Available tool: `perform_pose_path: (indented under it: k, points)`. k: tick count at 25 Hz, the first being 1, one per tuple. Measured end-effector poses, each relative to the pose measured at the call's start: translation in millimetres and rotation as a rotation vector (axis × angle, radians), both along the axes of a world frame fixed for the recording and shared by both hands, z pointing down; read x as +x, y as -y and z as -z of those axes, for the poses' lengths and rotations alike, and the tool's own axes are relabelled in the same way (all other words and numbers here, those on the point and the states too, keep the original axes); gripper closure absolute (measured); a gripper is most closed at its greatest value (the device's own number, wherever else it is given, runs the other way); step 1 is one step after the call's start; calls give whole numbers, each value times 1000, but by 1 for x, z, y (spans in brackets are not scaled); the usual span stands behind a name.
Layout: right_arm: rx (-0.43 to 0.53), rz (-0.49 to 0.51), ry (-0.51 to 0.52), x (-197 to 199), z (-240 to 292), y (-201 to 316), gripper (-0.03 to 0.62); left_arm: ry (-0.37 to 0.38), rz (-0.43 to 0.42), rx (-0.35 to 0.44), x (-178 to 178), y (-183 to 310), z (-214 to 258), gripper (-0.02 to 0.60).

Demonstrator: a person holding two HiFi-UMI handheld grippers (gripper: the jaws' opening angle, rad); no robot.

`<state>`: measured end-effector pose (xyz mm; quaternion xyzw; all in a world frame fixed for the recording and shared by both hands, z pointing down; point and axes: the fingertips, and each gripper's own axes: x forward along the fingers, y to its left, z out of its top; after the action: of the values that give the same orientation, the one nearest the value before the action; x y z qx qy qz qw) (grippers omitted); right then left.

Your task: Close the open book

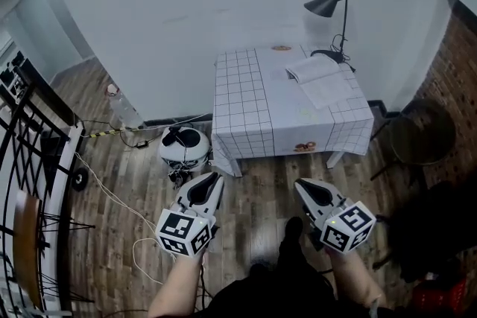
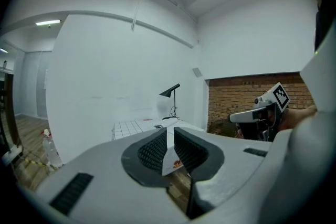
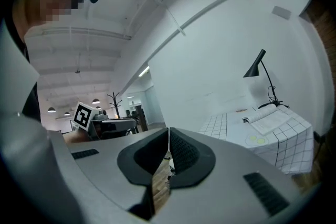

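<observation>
The open book [image 1: 320, 80] lies flat, pages up, on the far right part of a small table [image 1: 253, 108] with a white grid cloth, just in front of a black desk lamp [image 1: 333, 5]. Both grippers hang over the wood floor, well short of the table. My left gripper [image 1: 212, 180] points at the table's left front corner; its jaws stand a narrow slit apart with nothing in them [image 2: 169, 134]. My right gripper [image 1: 302, 186] has its pads together and is empty [image 3: 168, 134]. The book [image 3: 268, 119] shows far off in the right gripper view.
A round white-and-black device [image 1: 184, 147] sits on the floor by the table's left front leg, with cables trailing from it. A plastic bottle [image 1: 119, 109] stands by the wall. A dark chair [image 1: 421, 134] is right of the table, and a black metal rack [image 1: 30, 160] at far left.
</observation>
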<state>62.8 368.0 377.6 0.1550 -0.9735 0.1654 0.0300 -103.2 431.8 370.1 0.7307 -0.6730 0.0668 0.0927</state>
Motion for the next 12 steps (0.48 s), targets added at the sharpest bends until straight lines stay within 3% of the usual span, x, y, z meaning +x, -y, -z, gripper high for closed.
perform_pose_path:
  k: [12]
  points:
    - [5, -2, 39, -3, 20, 173, 589, 29, -3, -33, 4, 160, 14, 534]
